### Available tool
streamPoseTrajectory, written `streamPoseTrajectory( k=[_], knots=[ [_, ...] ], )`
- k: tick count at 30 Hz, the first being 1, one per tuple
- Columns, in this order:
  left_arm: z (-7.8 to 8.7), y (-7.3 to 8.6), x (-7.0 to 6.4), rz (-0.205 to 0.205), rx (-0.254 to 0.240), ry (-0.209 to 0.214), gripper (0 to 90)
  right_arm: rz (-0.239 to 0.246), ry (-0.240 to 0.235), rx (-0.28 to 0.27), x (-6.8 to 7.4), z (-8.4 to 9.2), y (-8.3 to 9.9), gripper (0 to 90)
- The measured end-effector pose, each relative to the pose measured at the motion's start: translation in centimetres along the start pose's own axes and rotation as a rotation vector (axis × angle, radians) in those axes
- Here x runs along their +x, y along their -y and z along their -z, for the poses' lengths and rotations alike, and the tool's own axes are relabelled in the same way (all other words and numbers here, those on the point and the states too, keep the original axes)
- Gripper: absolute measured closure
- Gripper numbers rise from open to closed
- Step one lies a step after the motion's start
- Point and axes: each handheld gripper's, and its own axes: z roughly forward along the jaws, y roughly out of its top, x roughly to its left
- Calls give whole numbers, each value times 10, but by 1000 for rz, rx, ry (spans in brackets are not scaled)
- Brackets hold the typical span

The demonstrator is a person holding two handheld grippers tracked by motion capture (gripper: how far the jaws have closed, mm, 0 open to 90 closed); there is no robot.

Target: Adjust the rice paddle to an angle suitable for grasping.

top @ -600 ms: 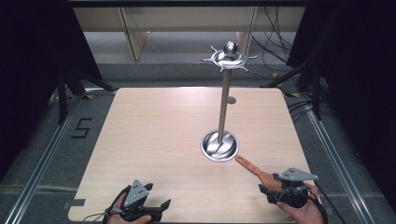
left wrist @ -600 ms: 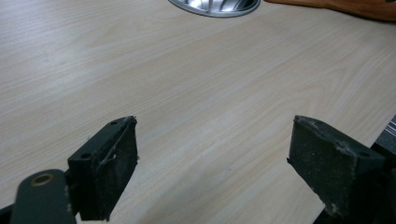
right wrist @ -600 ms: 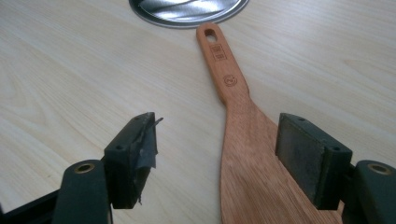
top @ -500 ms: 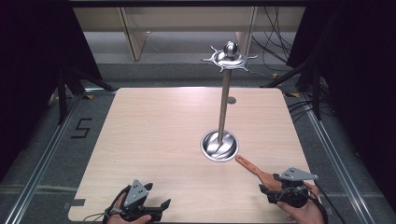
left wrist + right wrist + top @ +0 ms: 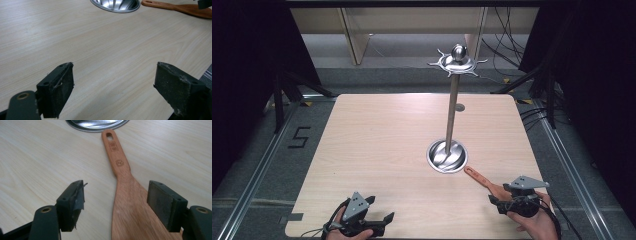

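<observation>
You've got 1 surface (image 5: 377,150), light wood. On it: 1 spatula (image 5: 125,202), wooden, w/ 1 hole at the handle end. Also 1 stand (image 5: 452,112), metal: 1 round base, 1 pole, 1 top disc w/ 1 ball on it; hooks round the disc too small to count. You're holding 2 tongs, 1 per hand: left tongs (image 5: 113,90), right tongs (image 5: 117,206). Each has 2 black jaws, so 4 jaws total. 2 hands in the high view. Behind the surface: 2 pale wooden legs. On the floor at left: 1 marking, a "5" (image 5: 298,137).
</observation>
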Motion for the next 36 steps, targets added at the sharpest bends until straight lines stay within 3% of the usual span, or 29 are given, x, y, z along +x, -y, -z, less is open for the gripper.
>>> streamPoseTrajectory(
  k=[1,7,8,9,10,11,12,13,16,17,18,19,21,22,24,25,32,33,34,36],
  knots=[
    [0,0,0,-4,8,-1,150,32,-2,-4,-2,-2,-2,312],
    [2,0,0,12,10,-6,152,55,-1,32,-2,-8,-13,349],
    [1,0,1,8,12,-3,152,16,-3,48,0,-8,-16,356],
    [1,0,1,11,10,-5,152,27,-1,40,-1,-11,-19,366],
    [1,0,1,10,10,-6,153,65,1,60,-4,-12,-24,374],
    [1,0,1,9,12,-6,153,71,1,75,-5,-13,-28,379],
    [1,0,1,10,12,-7,154,63,-1,67,-7,-19,-34,390],
    [1,0,1,10,12,-7,155,62,-6,105,-8,-19,-38,397],
    [2,0,1,10,14,-8,155,64,-10,109,-8,-23,-42,422],
    [2,0,1,10,14,-11,155,52,-11,137,-8,-23,-45,429],
    [2,0,2,2,19,-9,156,68,-4,107,-9,-29,-45,437],
    [2,0,2,3,19,-9,156,82,-10,160,-10,-28,-49,444],
    [3,-1,3,-12,17,-13,159,104,-7,160,-11,-35,-53,465],
    [2,0,1,11,7,-17,161,117,-18,193,-12,-38,-58,491],
    [3,-1,1,10,15,-25,162,134,-19,203,-13,-41,-61,497],
    [2,0,2,5,15,-11,162,110,-36,251,-11,-43,-67,506],
    [2,0,3,-4,21,-14,164,136,-35,314,-7,-55,-71,548],
    [2,0,2,2,16,-11,165,102,-43,330,-4,-56,-71,559],
    [3,-1,3,-16,17,-9,166,180,-17,312,-9,-58,-72,566],
    [3,-1,1,-3,16,-17,168,160,-35,331,-7,-59,-73,578]
  ],
)
